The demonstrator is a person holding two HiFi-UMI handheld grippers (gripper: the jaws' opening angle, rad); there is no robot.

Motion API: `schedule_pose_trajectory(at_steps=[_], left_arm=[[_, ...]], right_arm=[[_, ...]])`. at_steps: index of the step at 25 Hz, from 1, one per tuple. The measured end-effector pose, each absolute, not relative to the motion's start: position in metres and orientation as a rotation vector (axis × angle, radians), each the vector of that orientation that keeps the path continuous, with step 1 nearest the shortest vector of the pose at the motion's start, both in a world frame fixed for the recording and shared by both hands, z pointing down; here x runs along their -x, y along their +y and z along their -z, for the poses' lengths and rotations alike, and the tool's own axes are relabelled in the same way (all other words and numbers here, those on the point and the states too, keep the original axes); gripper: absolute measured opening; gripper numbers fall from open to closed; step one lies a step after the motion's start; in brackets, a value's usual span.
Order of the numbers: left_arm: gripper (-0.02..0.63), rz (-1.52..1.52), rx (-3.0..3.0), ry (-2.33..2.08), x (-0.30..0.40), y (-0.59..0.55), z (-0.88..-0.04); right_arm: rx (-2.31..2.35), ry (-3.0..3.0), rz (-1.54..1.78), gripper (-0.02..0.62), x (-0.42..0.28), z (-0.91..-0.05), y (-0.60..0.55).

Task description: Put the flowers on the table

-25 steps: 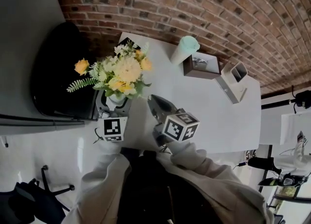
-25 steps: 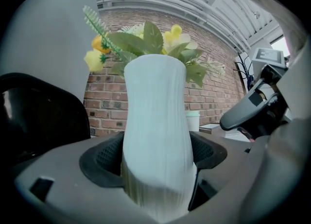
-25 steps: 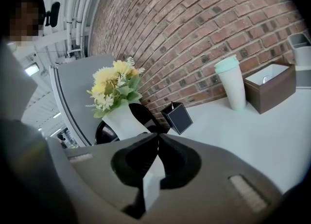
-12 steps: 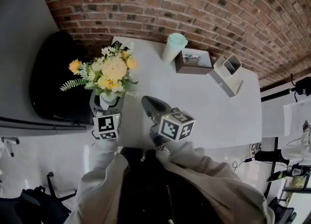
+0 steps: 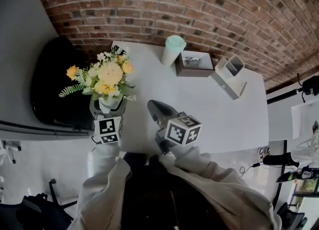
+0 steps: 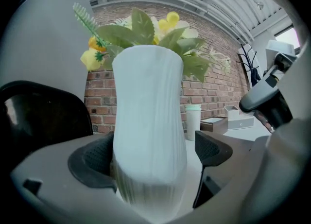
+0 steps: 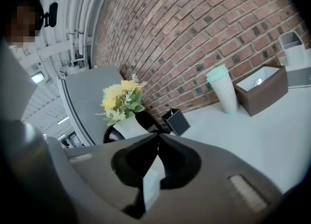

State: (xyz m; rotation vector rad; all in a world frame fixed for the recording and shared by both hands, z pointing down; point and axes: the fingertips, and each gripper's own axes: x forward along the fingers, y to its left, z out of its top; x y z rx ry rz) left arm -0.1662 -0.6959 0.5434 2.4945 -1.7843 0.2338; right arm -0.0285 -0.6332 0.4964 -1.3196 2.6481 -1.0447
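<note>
Flowers [image 5: 107,74], yellow and cream among green leaves, stand in a ribbed white vase [image 6: 148,135] at the left edge of the white table [image 5: 209,114], beside a black chair [image 5: 52,84]; the left gripper [image 6: 150,157] has the vase between its jaws, which have just been opening, one pad [image 6: 211,150] clear of it; the right gripper [image 5: 155,109] hovers nearby over the table, jaws together on nothing; a pale green cup [image 5: 172,49] and a brown box [image 5: 194,66] sit well apart from the vase, near the brick wall [image 5: 199,4].

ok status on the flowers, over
Left gripper just opening, white ribbed vase of yellow flowers between fingers. Right gripper shut. Mint cup, brown box far off.
</note>
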Motion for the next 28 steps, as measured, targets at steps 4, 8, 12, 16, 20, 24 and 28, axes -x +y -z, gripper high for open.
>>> schedule_pose_trajectory(at_steps=[4, 8, 12, 16, 20, 24, 28], left_arm=[[0.505, -0.211, -2.468, -1.773, 0.165, -0.694, -0.544], [0.505, -0.229, -2.461, -1.799, 0.169, -0.687, -0.540], [0.505, -0.259, -2.423, -1.804, 0.177, -0.665, -0.539], [0.505, -0.295, -2.410, -1.794, 0.179, -0.638, -0.535], [0.502, -0.321, -2.429, -1.751, 0.164, -0.610, -0.527], [0.365, -0.294, -2.381, -1.762, 0.154, -0.579, -0.512], [0.213, -0.283, -2.364, -1.785, 0.135, -0.549, -0.499]], right_arm=[[1.299, 2.665, 1.040, 0.000, 0.029, -0.495, -0.633], [1.285, 2.675, 1.055, 0.000, 0.029, -0.498, -0.633], [1.259, 2.691, 1.049, 0.000, 0.031, -0.496, -0.630], [1.243, 2.705, 1.036, 0.000, 0.033, -0.498, -0.620], [1.217, 2.727, 1.026, 0.000, 0.036, -0.500, -0.601], [1.215, 2.737, 1.005, 0.000, 0.031, -0.497, -0.578], [1.225, 2.724, 0.987, 0.000, 0.016, -0.492, -0.553]])
